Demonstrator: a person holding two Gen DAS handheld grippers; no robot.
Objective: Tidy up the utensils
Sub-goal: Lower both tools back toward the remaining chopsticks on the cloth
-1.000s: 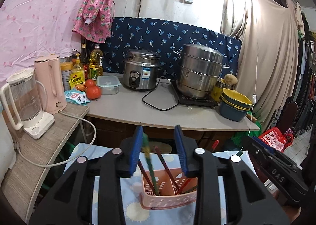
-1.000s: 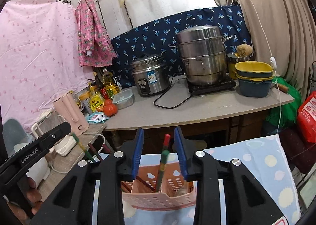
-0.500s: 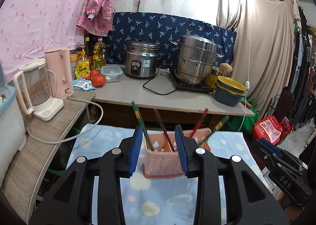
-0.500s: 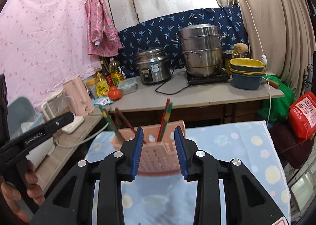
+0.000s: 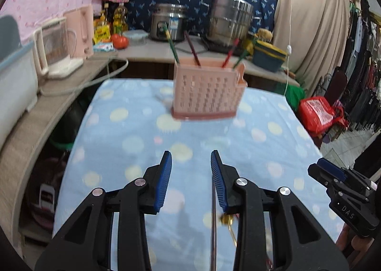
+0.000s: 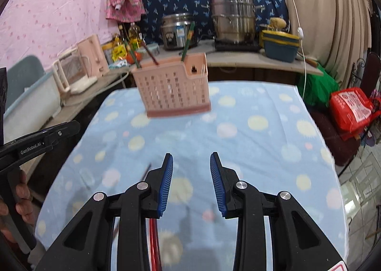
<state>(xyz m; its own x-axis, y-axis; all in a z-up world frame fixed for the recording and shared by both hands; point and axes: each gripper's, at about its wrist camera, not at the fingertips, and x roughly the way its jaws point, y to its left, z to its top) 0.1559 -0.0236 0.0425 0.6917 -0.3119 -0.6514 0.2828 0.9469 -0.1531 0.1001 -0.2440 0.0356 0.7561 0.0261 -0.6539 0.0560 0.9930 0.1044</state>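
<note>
A pink slotted utensil basket (image 5: 207,91) stands at the far end of the blue dotted tablecloth (image 5: 133,142); it also shows in the right wrist view (image 6: 172,87). Several chopsticks (image 5: 172,47) stand in it. My left gripper (image 5: 191,180) is open and empty, well back from the basket, above a loose dark chopstick (image 5: 213,228) on the cloth. My right gripper (image 6: 191,183) is open and empty, also back from the basket, with red chopsticks (image 6: 153,244) lying under it. The right gripper shows at the left wrist view's right edge (image 5: 343,190).
Behind the table runs a counter (image 5: 152,50) with a rice cooker (image 5: 169,21), a steel steamer pot (image 5: 229,19), stacked bowls (image 5: 269,55), bottles and tomatoes. A blender (image 5: 56,47) and kettle stand on a side shelf at the left. A red bag (image 5: 315,113) lies at the right.
Both grippers have pulled back from the basket and tilted down toward the near cloth. The basket now sits far ahead, and loose chopsticks have come into view beneath the fingers.
</note>
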